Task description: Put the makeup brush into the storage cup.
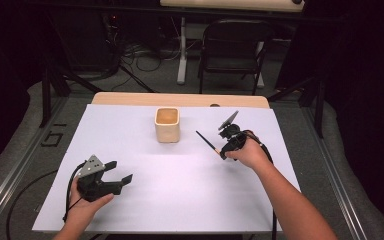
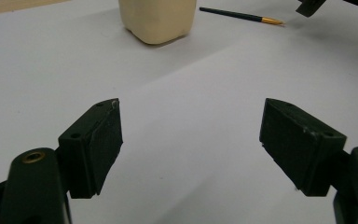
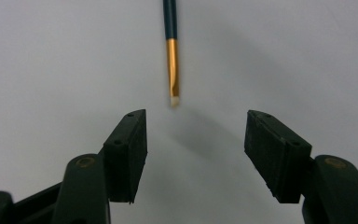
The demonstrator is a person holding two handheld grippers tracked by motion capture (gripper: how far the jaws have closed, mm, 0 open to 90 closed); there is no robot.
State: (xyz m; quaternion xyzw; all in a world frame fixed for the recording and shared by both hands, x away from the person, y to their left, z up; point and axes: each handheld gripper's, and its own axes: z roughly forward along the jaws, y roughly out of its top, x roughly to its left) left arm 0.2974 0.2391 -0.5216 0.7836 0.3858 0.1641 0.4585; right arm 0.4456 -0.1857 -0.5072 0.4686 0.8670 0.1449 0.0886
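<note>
Nearest, lower left of the high view: left gripper [image 1: 119,171], jaws spread wide, nothing between them, over the white sheet [image 1: 180,200]. Right of centre: right gripper [image 3: 193,140], jaws well apart, empty, paintbrush [image 3: 171,56] tip just beyond. Farther, upper centre: cream cup [image 1: 167,124], upright.

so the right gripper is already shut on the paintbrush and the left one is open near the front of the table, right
Not quite. The right gripper is open, not shut on the paintbrush: in the right gripper view the brush lies on the white table just ahead of the parted jaws, its tip short of them. The left gripper is indeed open near the front.
</note>
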